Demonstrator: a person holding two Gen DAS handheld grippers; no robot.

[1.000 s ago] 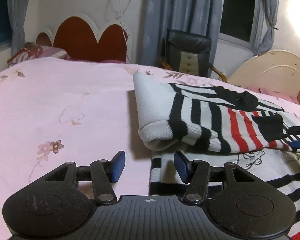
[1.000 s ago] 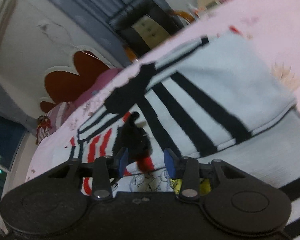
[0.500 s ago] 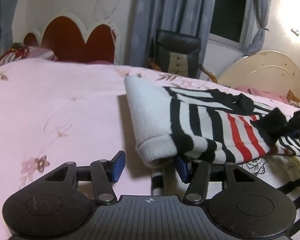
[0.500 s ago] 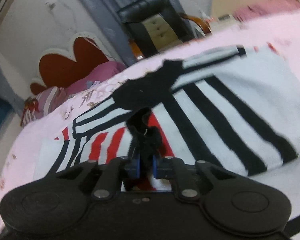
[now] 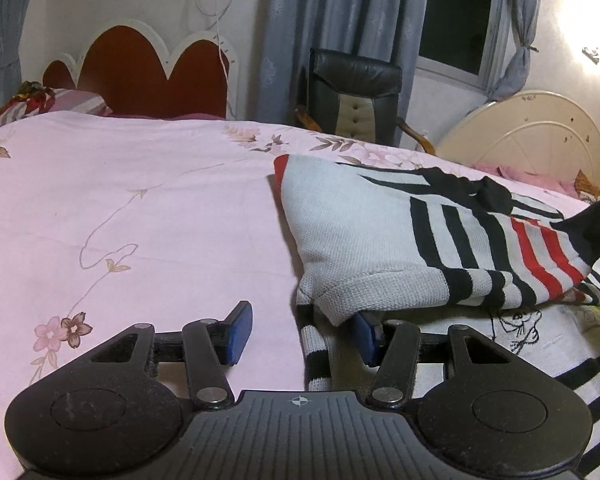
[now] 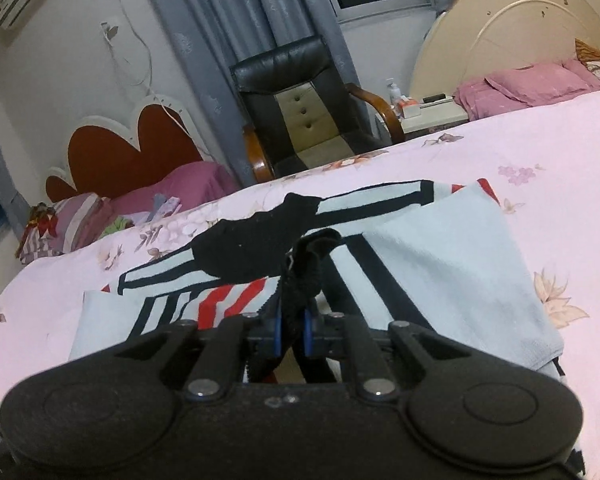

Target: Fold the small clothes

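Change since earlier: right gripper (image 6: pixel 291 334) has just been closing and now pinches a black fold of the sweater (image 6: pixel 440 264), lifted a little off the bed; the left gripper (image 5: pixel 302 334) has slid in against the garment's cuff.
Right gripper: blue pads (image 6: pixel 277 332) nearly together, a bunched black strip of knit clamped between them and rising just ahead of the gripper.
Left gripper: jaws about half apart, gripping nothing; its right pad (image 5: pixel 366 336) is tucked under the grey ribbed cuff, its left pad (image 5: pixel 240 332) stands over bare sheet.
Sweater: folded on the bed (image 5: pixel 120 208), directly ahead of both grippers; grey knit with black and red stripes, a black collar patch on top, and a cartoon print showing on the lower layer right of the left gripper.
Bed: pink floral sheet, spreading left of the left gripper and beyond the garment.
Beyond the bed: a black chair (image 6: pixel 300 104), grey curtains (image 5: pixel 340 20), a red scalloped headboard (image 5: pixel 152 76) and a cream round headboard (image 6: pixel 512 28).
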